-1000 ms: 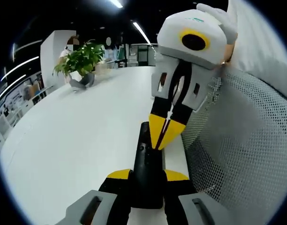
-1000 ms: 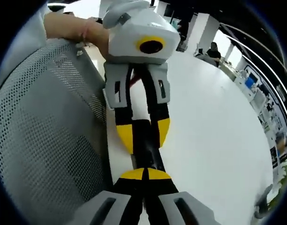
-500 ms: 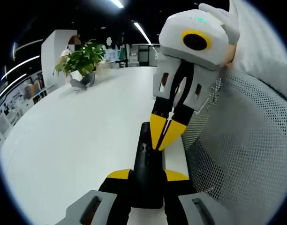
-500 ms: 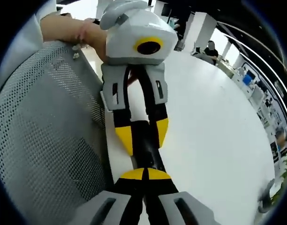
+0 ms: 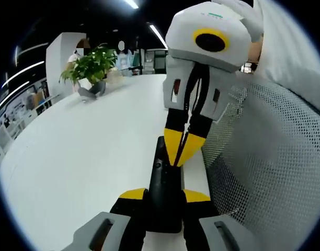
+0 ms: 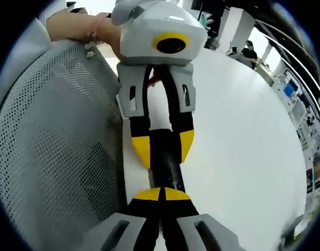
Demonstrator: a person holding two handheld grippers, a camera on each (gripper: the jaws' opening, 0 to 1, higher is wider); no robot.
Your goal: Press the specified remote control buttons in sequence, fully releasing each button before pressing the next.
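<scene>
The black remote [image 5: 163, 183] lies lengthwise at the near edge of the white table [image 5: 87, 151], close beside a grey mesh chair back [image 5: 270, 157]. In the left gripper view the left gripper [image 5: 164, 196] clamps the remote's near end between its yellow-tipped jaws, one on each long side, so the remote runs away from the camera. The right gripper [image 5: 182, 154] comes down from above in that view with its yellow tips pressed together into a point, and that point sits on the upper face of the remote near its far half; whether it bears down on a button cannot be told. In the right gripper view the same scene is seen from the other end: the right gripper [image 6: 162, 194] shows its two tips shut against each other over the remote [image 6: 168, 162], and the left gripper [image 6: 162, 146] faces the camera with a jaw on either side of the black body. A hand [image 6: 81, 29] holds the left gripper's housing above the chair back [image 6: 50, 146]. Far across the table stands a potted plant [image 5: 91, 70] in a grey pot, well apart from the remote, with office ceiling lights behind it.
</scene>
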